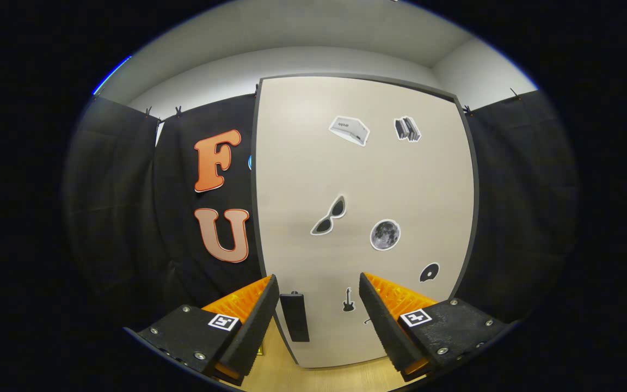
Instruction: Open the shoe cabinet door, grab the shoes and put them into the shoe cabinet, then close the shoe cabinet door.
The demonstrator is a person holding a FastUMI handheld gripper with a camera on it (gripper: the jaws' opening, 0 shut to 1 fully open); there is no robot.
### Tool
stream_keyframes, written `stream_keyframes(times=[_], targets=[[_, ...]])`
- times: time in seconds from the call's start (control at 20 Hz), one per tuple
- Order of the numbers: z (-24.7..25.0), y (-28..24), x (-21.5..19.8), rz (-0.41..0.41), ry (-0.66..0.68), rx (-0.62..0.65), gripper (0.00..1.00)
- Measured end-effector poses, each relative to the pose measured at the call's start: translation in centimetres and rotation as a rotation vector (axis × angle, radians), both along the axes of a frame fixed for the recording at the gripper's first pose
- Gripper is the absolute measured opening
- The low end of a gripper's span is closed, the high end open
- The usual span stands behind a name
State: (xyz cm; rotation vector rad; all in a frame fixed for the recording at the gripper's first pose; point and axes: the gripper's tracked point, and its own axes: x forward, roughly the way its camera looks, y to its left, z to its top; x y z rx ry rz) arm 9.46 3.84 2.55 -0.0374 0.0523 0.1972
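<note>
Beige cabinet door [362,190], claw [319,302] agape

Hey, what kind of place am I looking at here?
Probably a small recording booth set up like a home corner: black cloth walls, a closed shoe cabinet door with stickers and a dark handle, and a wooden floor. The hand-held gripper is open.

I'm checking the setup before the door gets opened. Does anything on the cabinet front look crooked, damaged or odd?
Nothing stands out. The cabinet door sits shut and unmarked, its dark handle hangs straight near the lower left edge, and the stickers lie flat. The open gripper faces the handle, apart from it.
</note>
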Motion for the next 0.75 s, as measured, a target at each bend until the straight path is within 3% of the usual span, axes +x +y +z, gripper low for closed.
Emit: stream_keyframes(times=[0.35,0.75], targets=[[-1.4,-0.5,-5.5,0.006,0.008,-0.028,0.92],[-2.2,-1.7,-7.4,-0.024,0.011,-0.023,0.93]])
